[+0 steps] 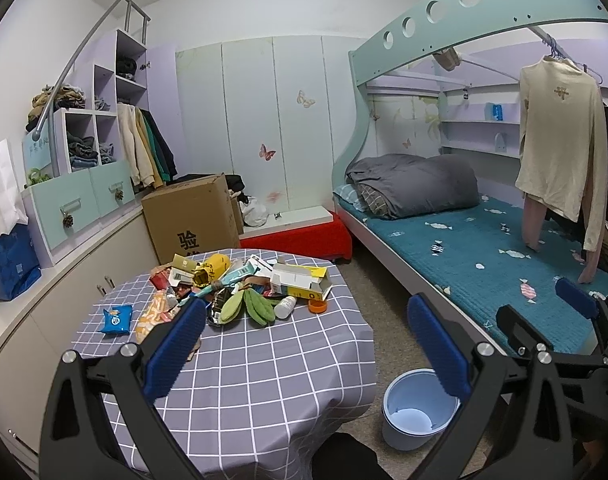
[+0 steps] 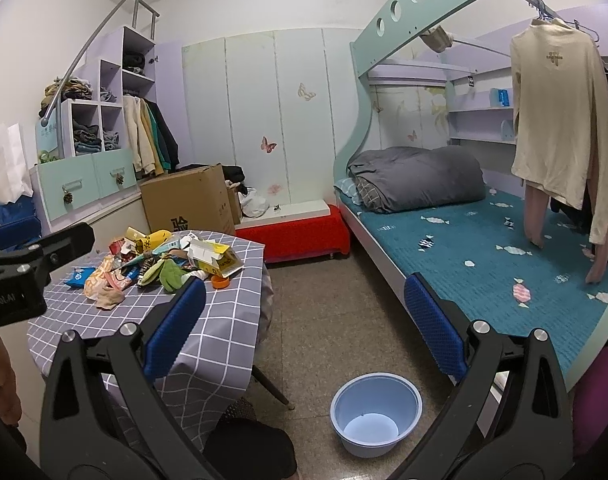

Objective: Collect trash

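Blue-padded jaws of the left gripper (image 1: 306, 338) stood wide apart and held nothing, poised above the near edge of the desk (image 1: 263, 380). Right gripper (image 2: 304, 328) likewise released, empty, hanging over bare floor between desk and bed (image 2: 484, 264).

Trash pile (image 1: 239, 284) sat heaped at the far side of the desk, on the grey checked cloth: torn cartons, wrappers, a yellow box, green leaf-shaped pieces. 3 outliers noted at its edges: blue snack packet (image 1: 115, 320) off to the left, white bottle (image 1: 284, 306) lying on its side, orange cap (image 1: 318, 306) just beside it.

Bin (image 2: 376, 416), pale blue, stood on the floor by the desk's right side, apparently empty. Task judged not yet begun.

Advice for the first pick: take loose edge items before the heap. Left gripper is nearer the pile; bottle or cap looks the easiest start. Close across the bottle's narrow width, since it may roll. Flat packet would need a low, angled approach so 1 finger slides under without snagging the cloth. Carry each piece fully over the bin's rim before releasing.
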Demonstrator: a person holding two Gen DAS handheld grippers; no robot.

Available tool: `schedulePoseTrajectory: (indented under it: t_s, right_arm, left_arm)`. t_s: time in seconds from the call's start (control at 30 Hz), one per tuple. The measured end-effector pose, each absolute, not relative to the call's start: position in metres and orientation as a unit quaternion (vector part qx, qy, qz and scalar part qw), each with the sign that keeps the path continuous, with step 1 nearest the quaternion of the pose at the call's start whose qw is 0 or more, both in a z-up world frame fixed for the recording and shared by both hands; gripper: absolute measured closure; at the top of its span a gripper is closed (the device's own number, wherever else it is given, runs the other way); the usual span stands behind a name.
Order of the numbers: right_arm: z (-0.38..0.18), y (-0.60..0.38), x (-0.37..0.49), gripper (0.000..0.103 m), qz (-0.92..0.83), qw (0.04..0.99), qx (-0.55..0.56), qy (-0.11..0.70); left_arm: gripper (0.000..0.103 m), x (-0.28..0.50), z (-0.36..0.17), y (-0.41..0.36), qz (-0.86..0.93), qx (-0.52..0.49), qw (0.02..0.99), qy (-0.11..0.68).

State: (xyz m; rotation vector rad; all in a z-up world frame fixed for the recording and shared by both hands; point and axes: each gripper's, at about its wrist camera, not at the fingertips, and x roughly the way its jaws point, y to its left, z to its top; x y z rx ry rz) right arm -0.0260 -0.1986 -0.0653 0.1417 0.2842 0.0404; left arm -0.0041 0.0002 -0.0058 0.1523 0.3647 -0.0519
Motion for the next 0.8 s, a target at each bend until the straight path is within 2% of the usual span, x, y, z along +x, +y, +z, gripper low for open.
schedulePoseTrajectory:
  t_s: [0.8]
  right_arm:
    - [-0.0628,-0.2024,-0.0318,0.006,0.016,0.987,0.072,0.145]
  left_arm:
    - [0.004,-0.0020,-0.0062,-0.0012,-0.031,0.071,0.979,0.189]
